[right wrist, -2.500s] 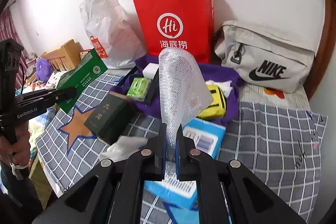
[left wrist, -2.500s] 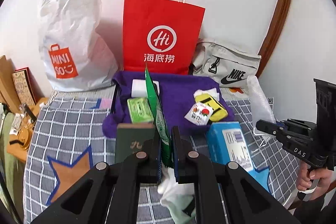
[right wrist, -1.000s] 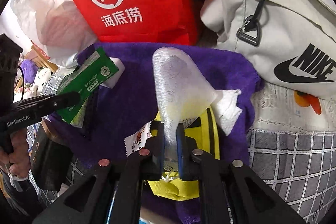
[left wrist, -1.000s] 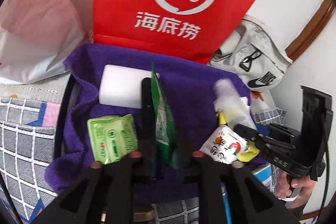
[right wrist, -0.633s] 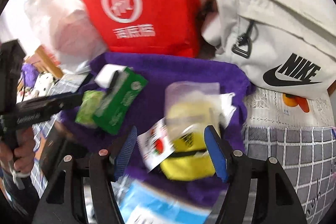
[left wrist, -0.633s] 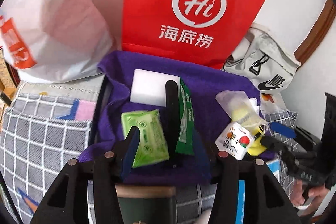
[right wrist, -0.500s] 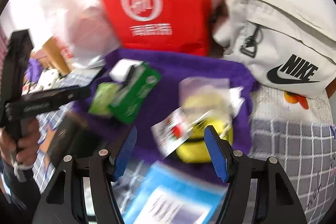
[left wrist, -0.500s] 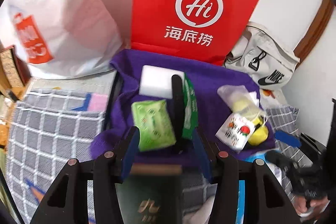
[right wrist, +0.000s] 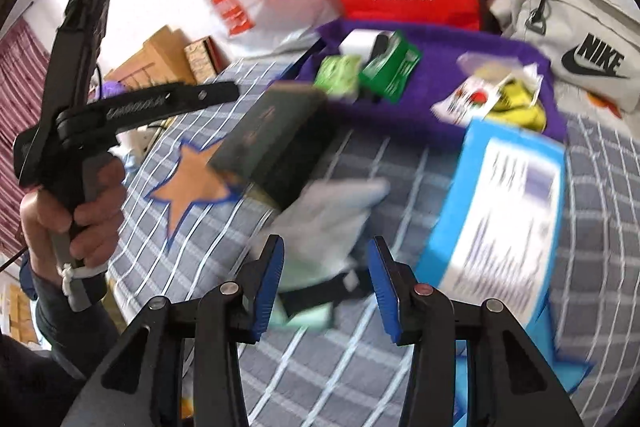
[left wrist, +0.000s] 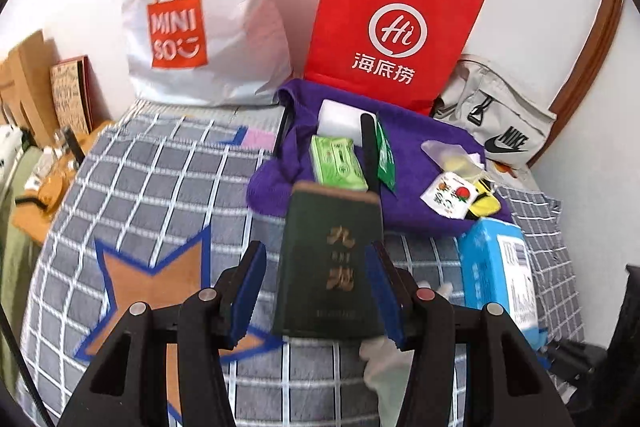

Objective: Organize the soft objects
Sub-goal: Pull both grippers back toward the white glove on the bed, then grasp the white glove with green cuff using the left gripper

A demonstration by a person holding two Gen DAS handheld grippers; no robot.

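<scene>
Left gripper [left wrist: 316,287] spread wide, empty, dark green box [left wrist: 330,263] between its fingers; right gripper [right wrist: 326,283] likewise agape, holding nothing, white cloth [right wrist: 332,211] just ahead; green packets [left wrist: 339,167], clear bag [left wrist: 450,155] further ahead on purple towel [left wrist: 416,195]

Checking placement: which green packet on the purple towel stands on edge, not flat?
The dark green packet, on edge beside a black object. The light green packet to its left lies flat, face up, on the purple towel.

Dark green box [left wrist: 332,259] blocks path to purple towel [left wrist: 424,163]; checked blanket [left wrist: 160,195] left free.
</scene>
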